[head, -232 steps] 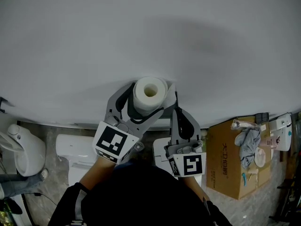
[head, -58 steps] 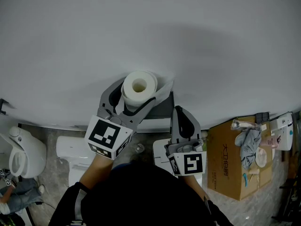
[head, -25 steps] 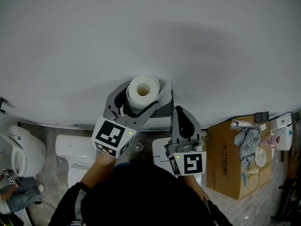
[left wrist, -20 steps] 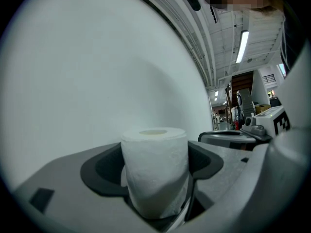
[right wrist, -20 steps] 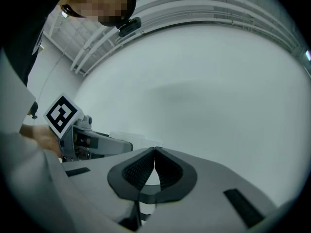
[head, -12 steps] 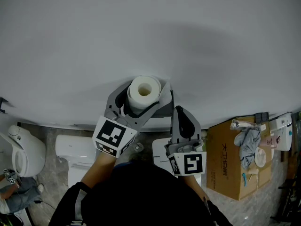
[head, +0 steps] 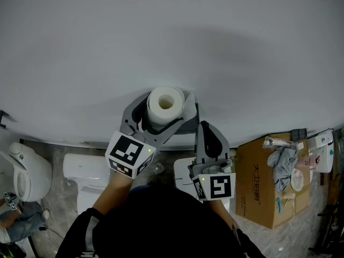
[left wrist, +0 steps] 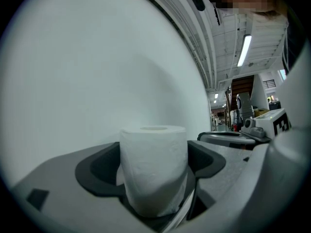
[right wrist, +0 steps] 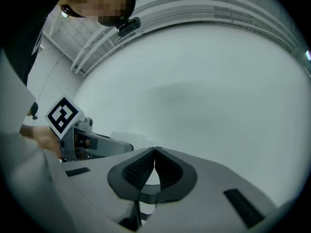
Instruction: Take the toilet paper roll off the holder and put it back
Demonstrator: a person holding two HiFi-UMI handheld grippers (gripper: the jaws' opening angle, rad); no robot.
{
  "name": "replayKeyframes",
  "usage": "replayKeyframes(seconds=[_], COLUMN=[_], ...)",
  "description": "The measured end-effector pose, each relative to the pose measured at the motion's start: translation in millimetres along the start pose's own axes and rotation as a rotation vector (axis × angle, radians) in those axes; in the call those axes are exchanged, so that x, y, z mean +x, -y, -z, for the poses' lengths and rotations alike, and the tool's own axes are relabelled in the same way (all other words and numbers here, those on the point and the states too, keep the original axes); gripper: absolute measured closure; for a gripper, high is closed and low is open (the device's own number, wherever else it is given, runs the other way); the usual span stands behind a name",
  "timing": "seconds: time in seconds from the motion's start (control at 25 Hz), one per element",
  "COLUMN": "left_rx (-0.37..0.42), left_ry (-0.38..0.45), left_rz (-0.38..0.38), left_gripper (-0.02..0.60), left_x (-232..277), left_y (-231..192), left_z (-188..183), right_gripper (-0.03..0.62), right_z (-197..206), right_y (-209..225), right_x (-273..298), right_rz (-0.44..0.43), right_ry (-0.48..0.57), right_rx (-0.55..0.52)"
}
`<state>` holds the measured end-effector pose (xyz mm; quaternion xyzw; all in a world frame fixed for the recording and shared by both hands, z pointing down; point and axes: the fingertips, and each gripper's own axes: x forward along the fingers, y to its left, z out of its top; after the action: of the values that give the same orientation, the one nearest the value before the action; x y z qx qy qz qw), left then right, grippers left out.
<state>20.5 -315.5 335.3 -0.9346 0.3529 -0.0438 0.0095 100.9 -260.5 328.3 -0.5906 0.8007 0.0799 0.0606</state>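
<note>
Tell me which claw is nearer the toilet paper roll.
Left. The left claw, jaws just opened wider, surrounds the toilet paper roll; the right claw, shut, sits apart beside it.

The head view looked steeply down the white wall [head: 172, 31]. The left gripper view sat level, close behind the toilet paper roll [left wrist: 153, 169], which both views shared. The right gripper view faced the same wall, perhaps tilted slightly upward.

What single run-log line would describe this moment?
left tongs: have just been opening, pads loose around upright toilet paper roll | right tongs: shut, empty
</note>
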Motion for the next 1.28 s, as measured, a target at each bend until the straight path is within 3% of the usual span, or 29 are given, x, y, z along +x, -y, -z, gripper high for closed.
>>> replayKeyframes(seconds=[0.48,0.96,1.28], left_rx=[0.024,-0.006,-0.005], left_ry=[0.05,0.151,0.19], left_rz=[-0.018,-0.059,-0.124], left_gripper=[0.135,0.14,0.315], left_x=[-16.3,-59.2,-79.8], left_y=[0.2,-0.1,-5.4], left_z=[-15.6,-44.3,-46.4], right_gripper=[0.571,0.571,0.571], right_z=[-2.3,-11.6,-15.1], right_y=[-10.6,-28.9,-36.8], right_x=[0.0,-0.3,-4.1], right_rz=[-0.023,-0.065,-0.073], right_ry=[0.009,0.034,0.04], right_rx=[-0.002,-0.007,-0.009])
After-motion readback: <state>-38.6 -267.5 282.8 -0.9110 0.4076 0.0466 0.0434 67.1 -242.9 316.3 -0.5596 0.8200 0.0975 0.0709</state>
